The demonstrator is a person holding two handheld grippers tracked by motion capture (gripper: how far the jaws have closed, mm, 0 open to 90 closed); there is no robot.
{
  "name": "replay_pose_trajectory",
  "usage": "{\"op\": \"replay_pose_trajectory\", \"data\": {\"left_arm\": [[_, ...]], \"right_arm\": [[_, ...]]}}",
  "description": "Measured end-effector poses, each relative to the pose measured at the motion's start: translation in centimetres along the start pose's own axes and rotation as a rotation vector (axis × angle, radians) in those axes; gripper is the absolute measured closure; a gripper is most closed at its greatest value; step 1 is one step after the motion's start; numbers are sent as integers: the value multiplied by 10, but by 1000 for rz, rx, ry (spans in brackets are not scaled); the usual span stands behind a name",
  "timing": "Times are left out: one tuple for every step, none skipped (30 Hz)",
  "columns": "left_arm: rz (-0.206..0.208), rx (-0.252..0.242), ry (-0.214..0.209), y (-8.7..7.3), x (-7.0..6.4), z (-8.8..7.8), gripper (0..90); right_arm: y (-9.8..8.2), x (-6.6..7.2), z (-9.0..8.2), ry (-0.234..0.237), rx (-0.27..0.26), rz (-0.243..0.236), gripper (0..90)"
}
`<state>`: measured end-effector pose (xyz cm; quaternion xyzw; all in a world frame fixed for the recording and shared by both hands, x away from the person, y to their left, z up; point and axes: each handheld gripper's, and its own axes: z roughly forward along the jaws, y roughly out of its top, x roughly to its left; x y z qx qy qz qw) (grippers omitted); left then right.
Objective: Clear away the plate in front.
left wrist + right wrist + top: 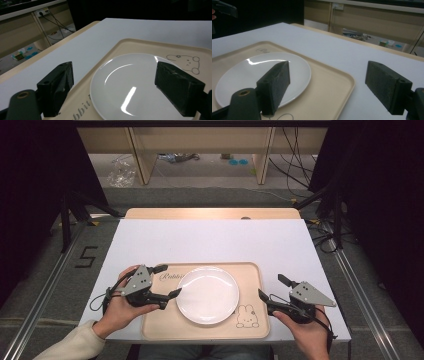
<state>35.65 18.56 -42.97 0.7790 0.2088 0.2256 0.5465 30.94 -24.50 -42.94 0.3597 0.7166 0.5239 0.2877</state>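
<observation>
A round white plate [207,294] lies empty on a beige tray [250,330] near the table's front edge. My left gripper [171,280] hovers at the tray's left edge with its jaws wide apart and pointing at the plate's rim, nothing between them. In the left gripper view the plate [130,85] shows between the two open jaws of that gripper [113,72]. My right gripper [271,286] stands open just off the tray's right edge, also empty. The right gripper view looks across the tray [329,85] and the plate [257,72].
The tray rests on a white board [210,240] over a wooden table. A rabbit drawing [245,317] marks the tray's front right corner. Dark curtains stand at both sides, and cables and shelving lie on the floor beyond.
</observation>
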Motion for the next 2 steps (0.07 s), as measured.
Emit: {"op": "replay_pose_trajectory", "data": {"left_arm": [[-20,1,-6,-2,1,1,155],[-45,1,-10,-3,1,3,156]], "right_arm": [[0,0,0,-8,4,-5,209],[0,-1,-2,-1,19,-6,208]]}}
